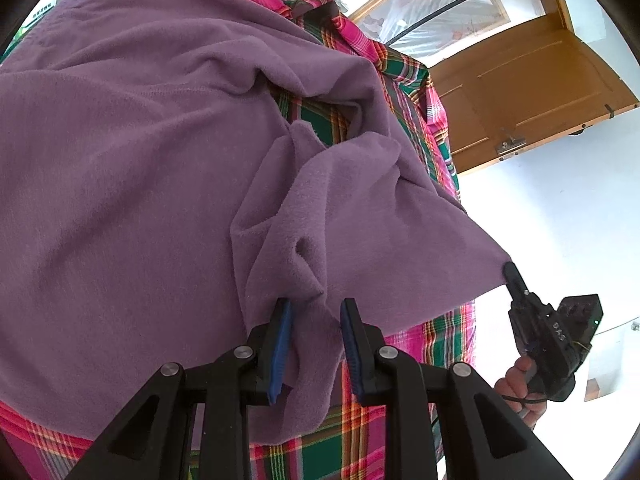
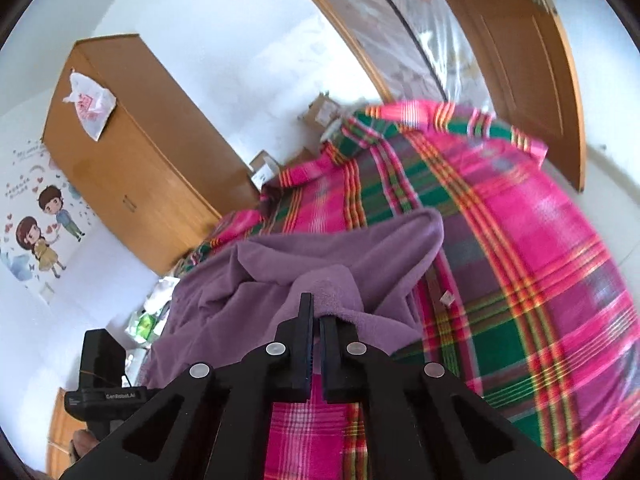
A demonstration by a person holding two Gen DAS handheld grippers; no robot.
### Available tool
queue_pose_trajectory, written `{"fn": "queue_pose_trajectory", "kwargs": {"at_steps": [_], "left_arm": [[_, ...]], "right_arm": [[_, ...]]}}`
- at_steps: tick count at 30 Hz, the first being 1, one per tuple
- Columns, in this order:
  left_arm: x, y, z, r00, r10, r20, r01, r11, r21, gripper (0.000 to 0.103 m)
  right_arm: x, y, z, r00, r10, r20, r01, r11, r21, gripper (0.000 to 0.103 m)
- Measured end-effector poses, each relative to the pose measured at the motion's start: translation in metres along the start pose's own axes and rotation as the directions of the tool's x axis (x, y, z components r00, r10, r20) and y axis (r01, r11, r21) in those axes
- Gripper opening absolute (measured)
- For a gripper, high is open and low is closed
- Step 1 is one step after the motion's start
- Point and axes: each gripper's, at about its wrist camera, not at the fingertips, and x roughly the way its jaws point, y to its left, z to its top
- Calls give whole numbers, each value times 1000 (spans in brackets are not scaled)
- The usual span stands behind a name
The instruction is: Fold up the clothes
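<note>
Clearly the purple fleece garment [image 1: 160,184] is soft, light and limp, so it will sag and bunch wherever it is lifted; hems and corners look the best places to pinch. It lies spread over the plaid bedsheet [image 1: 436,344] on the bed. The left tongs [image 1: 314,344] stand parted with a fold of fleece between them, while the right tongs [image 2: 315,344] are clenched on a corner, pulling it taut.

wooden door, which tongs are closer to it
Right. The right tongs pinch the purple garment at the bed edge facing the wooden door; the left tongs sit further in over the plaid bedsheet.
</note>
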Motion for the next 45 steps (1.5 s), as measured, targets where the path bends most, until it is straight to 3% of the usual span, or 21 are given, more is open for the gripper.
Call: {"fn": "queue_pose_trajectory", "kwargs": {"at_steps": [11, 17, 20, 26, 33, 38, 40, 43, 45], "left_arm": [[-6, -13, -12, 1000, -23, -16, 24, 999, 46, 25], [-2, -16, -19, 999, -22, -38, 24, 998, 57, 25], [0, -16, -21, 999, -16, -49, 19, 998, 62, 25], [2, -18, -22, 998, -12, -56, 16, 998, 63, 25], [5, -22, -24, 998, -7, -67, 12, 997, 77, 25], [6, -24, -25, 997, -6, -75, 12, 996, 83, 25], [7, -24, -24, 997, 0, -74, 6, 997, 79, 25], [9, -28, -22, 998, 1, -67, 4, 997, 76, 25], [8, -31, -24, 998, 0, -69, 6, 996, 86, 25]], "right_arm": [[-61, 35, -2, 984, -51, 172, 76, 987, -142, 3], [-85, 41, -16, 971, -90, 220, 132, 974, -184, 3], [-92, 30, -28, 976, -104, 192, 137, 976, -167, 3], [-91, 4, -65, 991, -129, 42, 133, 982, -133, 3], [-83, -12, -98, 985, -111, -129, 94, 988, -126, 4], [-88, -14, -102, 978, -113, -174, 86, 984, -154, 6], [-99, -14, -94, 981, -121, -149, 91, 977, -195, 7], [-110, -23, -72, 993, -83, -86, 70, 986, -151, 20], [-104, -34, -56, 990, -120, -68, 110, 984, -142, 30]]}}
